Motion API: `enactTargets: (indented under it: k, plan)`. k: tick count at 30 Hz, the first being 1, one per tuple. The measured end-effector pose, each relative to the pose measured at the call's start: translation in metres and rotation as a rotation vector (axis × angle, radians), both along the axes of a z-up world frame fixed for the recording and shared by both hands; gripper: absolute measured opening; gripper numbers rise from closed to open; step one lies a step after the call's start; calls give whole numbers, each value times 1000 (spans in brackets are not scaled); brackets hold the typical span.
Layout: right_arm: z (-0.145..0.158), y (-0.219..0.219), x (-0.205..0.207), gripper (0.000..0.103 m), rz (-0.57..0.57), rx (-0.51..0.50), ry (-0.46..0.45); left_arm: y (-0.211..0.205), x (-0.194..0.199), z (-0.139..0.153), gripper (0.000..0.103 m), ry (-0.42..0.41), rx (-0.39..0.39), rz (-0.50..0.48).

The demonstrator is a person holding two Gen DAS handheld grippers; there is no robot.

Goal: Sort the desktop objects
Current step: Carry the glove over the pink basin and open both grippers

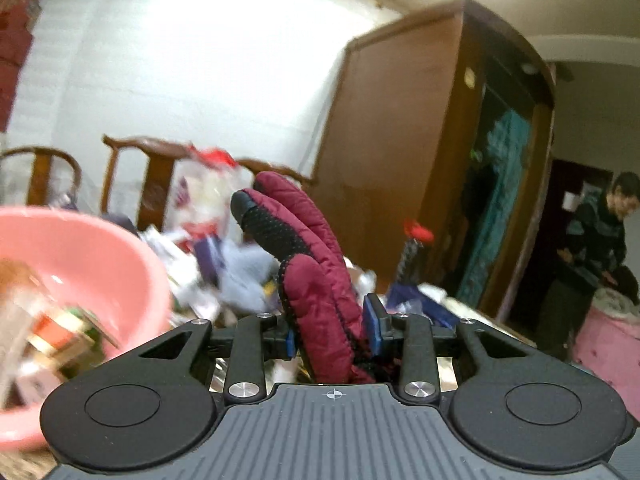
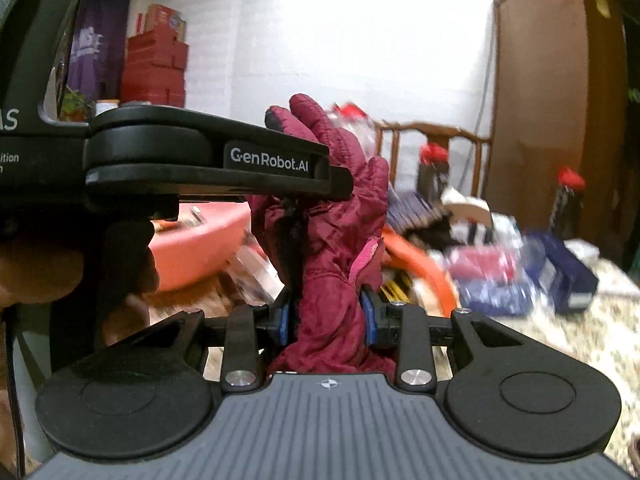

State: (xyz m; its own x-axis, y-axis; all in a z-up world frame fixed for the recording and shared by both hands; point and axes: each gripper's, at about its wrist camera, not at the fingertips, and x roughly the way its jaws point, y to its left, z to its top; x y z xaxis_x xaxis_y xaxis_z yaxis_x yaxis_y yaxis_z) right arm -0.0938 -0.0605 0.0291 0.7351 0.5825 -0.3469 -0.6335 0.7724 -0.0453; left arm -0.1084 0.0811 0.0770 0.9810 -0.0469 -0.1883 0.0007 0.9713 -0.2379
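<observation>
Maroon quilted glove [image 1: 316,264] is pinched between both claws: left gripper [image 1: 332,336] has its blue pads closed on the palm section, right gripper [image 2: 326,320] is clamped lower down at the cuff, fingers of the glove pointing up and away along both tools' forward axis. Left gripper crosses the right view just above and left of the right one, so the two grips sit close together on one upright long axis, held above the cluttered desk [image 2: 600,312]. Pink basin [image 1: 92,264] lies left, nearest the left claw; padded fabric, black dotted grip patch, soft and floppy, likely to sag if one side lets go.
</observation>
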Motion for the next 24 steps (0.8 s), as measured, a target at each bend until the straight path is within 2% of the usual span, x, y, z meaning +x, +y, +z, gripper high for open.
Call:
enactTargets:
  k: [6, 13, 19, 21, 24]
  plan:
    - [27, 32, -13, 37, 63, 19, -59, 32, -29, 29, 33, -62, 25, 94]
    - [68, 95, -18, 37, 152, 17, -124, 83, -57, 70, 37, -109, 57, 246]
    - [88, 168, -9, 38, 181, -17, -136, 130, -64, 90, 47, -81, 87, 386]
    - [84, 191, 3, 38, 185, -32, -111, 144, -60, 89, 56, -53, 103, 434]
    - [72, 224, 17, 39, 176, -69, -64, 165, -50, 80, 58, 14, 115, 498]
